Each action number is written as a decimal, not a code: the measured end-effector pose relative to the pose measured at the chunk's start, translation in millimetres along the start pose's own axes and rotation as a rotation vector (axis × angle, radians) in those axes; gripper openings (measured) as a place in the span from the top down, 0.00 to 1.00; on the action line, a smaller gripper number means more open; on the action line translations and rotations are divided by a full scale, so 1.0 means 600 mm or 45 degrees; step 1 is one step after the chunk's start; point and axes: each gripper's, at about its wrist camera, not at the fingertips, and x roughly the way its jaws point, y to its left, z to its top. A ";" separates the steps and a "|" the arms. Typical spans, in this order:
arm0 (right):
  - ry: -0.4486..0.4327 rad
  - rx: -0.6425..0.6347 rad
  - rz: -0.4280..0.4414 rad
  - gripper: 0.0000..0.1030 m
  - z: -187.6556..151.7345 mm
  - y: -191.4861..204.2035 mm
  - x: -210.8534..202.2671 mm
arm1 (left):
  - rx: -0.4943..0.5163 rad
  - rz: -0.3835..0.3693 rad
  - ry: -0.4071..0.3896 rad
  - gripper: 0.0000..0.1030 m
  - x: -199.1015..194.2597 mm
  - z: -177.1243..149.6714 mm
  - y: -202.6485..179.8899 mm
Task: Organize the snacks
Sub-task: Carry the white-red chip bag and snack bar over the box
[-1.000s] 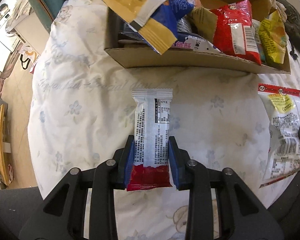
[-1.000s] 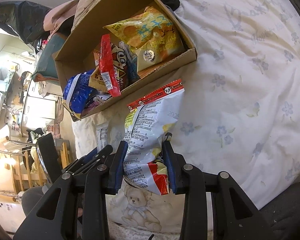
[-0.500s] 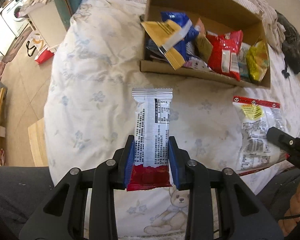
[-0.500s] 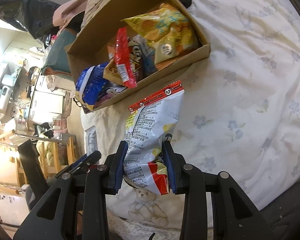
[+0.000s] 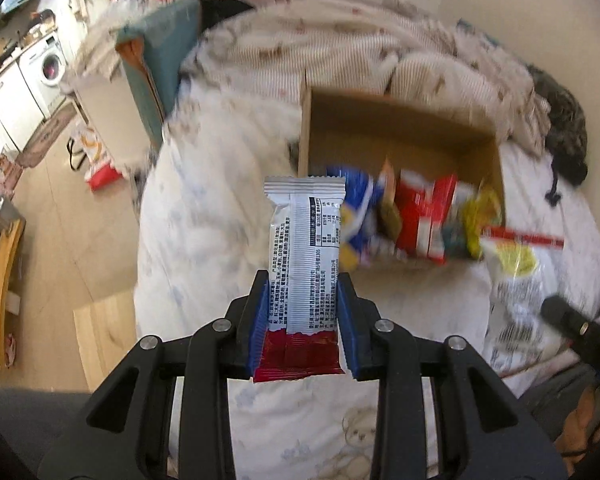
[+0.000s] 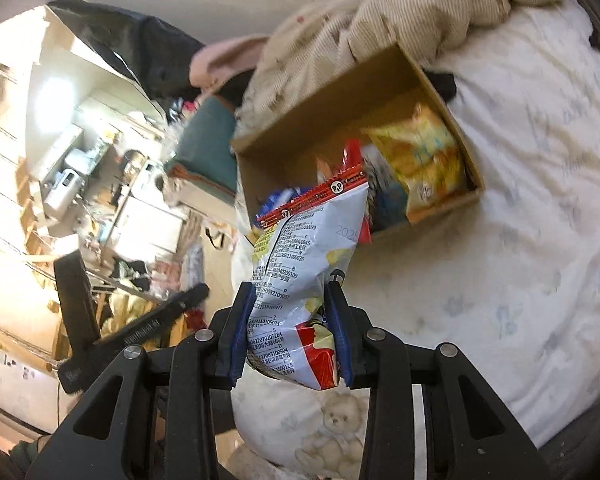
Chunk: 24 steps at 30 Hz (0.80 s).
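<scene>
My left gripper (image 5: 303,280) is shut on a silver and red snack bar (image 5: 304,256) and holds it up above the bed. My right gripper (image 6: 290,292) is shut on a white chip bag with a red top (image 6: 300,276), also lifted off the bed; the bag shows at the right in the left wrist view (image 5: 516,280). A cardboard box (image 5: 400,128) on the bed holds several snack packets, blue, red and yellow. It also shows in the right wrist view (image 6: 340,108), beyond the chip bag.
The bed has a white flowered sheet (image 6: 520,260) and a striped beige blanket (image 5: 360,48) behind the box. A dark cloth (image 5: 564,132) lies at the far right. A teal box (image 5: 156,64) stands left of the bed, with wooden floor (image 5: 60,232) below.
Both grippers have risen and pulled back from the bed with their snacks; the box now looks smaller and farther. The chip bag has left the sheet.
</scene>
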 end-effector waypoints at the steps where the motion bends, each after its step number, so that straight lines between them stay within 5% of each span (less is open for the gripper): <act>1: -0.018 -0.006 0.000 0.64 0.003 0.003 -0.003 | 0.000 -0.004 -0.021 0.73 -0.006 0.010 0.001; 9: -0.070 0.007 0.001 0.64 0.014 0.002 -0.011 | 0.043 -0.039 -0.119 0.73 -0.015 0.045 -0.007; 15: -0.069 0.052 -0.004 0.64 0.020 -0.009 -0.012 | 0.032 -0.059 -0.067 0.73 0.022 0.043 -0.005; 24: -0.065 0.233 0.076 0.64 0.114 -0.043 0.023 | 0.067 -0.124 -0.040 0.73 0.065 0.114 -0.041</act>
